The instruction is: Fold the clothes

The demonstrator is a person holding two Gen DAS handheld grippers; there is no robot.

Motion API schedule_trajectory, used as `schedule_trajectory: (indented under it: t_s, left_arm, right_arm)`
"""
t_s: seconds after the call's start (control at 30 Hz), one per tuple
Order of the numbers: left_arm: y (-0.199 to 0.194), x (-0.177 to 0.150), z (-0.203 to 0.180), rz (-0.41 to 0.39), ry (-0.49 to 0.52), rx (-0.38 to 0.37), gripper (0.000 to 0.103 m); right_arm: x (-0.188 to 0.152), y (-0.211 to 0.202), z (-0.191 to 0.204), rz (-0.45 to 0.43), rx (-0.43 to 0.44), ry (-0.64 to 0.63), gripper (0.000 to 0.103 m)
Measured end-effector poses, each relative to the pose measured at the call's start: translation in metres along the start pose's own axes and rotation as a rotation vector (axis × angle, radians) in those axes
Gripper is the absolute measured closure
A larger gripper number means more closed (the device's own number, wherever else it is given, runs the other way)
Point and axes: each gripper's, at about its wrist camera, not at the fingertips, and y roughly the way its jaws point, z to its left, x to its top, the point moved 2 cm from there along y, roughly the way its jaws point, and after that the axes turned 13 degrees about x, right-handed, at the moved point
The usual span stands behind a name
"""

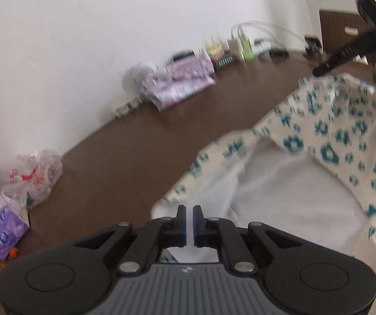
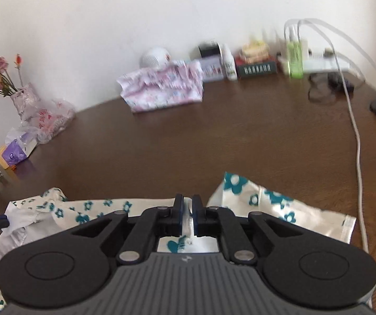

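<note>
A cream garment printed with teal flowers lies bunched along the near edge of a dark brown wooden worktop. Its plain white inner side faces up in places.

The right hand-held gripper is clenched on a thin ridge of this cloth, which shows white between its two black fingers. From the left wrist view, the same gripper lifts a corner of the garment at the right side, so the fabric drapes downward from it.

The left hand-held gripper has its fingers nearly together with only a narrow slit between them. No cloth can be seen in that slit; the garment's white lining lies just beyond and beneath the tips.

Along the far edge, against a white wall, sit a folded pink patterned cloth, a white round object, small boxes and a green bottle. At the left edge are a plastic bag and a purple tissue pack. A white cable runs down the right side.
</note>
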Motion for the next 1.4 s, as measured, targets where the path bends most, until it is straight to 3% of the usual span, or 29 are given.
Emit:
schedule_trajectory:
  t_s: [0.07,0.13,0.33,0.43,0.5,0.53,0.57,0.6,0.67,0.73,0.87,1.0,1.07,1.17,1.27,1.33,1.4]
  left_arm:
    - [0.005,0.017,0.021,-0.021,-0.025,0.034,0.08]
    - [0.02,0.024,0.033,0.01,-0.049,0.005,0.069]
    - [0.056,-0.001,0.026,0.113,-0.145,-0.159,0.065]
    - [0.061,-0.013,0.028,0.131,-0.253,-0.208,0.064]
    - [0.064,-0.019,0.032,0.15,-0.34,-0.211,0.065]
    - [0.062,-0.02,0.034,0.148,-0.357,-0.198,0.074]
    - [0.061,-0.021,0.035,0.145,-0.373,-0.184,0.092]
    - [0.06,-0.022,0.037,0.142,-0.386,-0.173,0.099]
    - [0.054,-0.022,0.037,0.116,-0.377,-0.16,0.101]
    - [0.048,-0.019,0.037,0.088,-0.376,-0.137,0.102]
    - [0.037,-0.005,0.033,0.013,-0.383,-0.116,0.103]
    - [0.026,0.012,0.026,-0.058,-0.367,-0.114,0.103]
    - [0.019,0.017,0.023,-0.083,-0.346,-0.097,0.103]
    - [0.011,0.018,0.022,-0.089,-0.323,0.004,0.101]
    - [-0.002,0.016,0.028,-0.079,-0.361,0.084,0.095]
    - [-0.023,0.022,0.029,-0.095,-0.413,0.066,0.094]
    - [-0.035,0.032,0.02,-0.11,-0.431,-0.036,0.084]
  right_arm:
    - [0.006,-0.01,0.025,-0.013,0.025,-0.1,0.096]
    - [0.014,-0.018,0.056,-0.002,0.069,-0.216,0.092]
    - [0.026,0.007,0.167,0.087,0.241,-0.67,0.081]
    - [0.024,0.068,0.196,0.218,0.332,-0.731,0.081]
    - [0.015,0.108,0.2,0.279,0.406,-0.71,0.081]
    - [0.01,0.127,0.201,0.315,0.447,-0.687,0.081]
    - [0.006,0.141,0.201,0.341,0.455,-0.66,0.081]
    - [0.003,0.15,0.202,0.346,0.468,-0.649,0.081]
    - [-0.002,0.161,0.207,0.329,0.472,-0.646,0.081]
    - [-0.009,0.17,0.209,0.331,0.44,-0.659,0.081]
    - [-0.014,0.165,0.205,0.301,0.498,-0.632,0.08]
    - [-0.018,0.168,0.203,0.283,0.442,-0.66,0.078]
    - [-0.017,0.168,0.202,0.266,0.423,-0.653,0.096]
    - [-0.004,0.157,0.195,0.192,0.435,-0.572,0.098]
    - [0.012,0.139,0.188,0.122,0.461,-0.503,0.099]
    - [0.021,0.128,0.186,0.098,0.485,-0.475,0.099]
    - [0.026,0.122,0.185,0.087,0.507,-0.471,0.099]
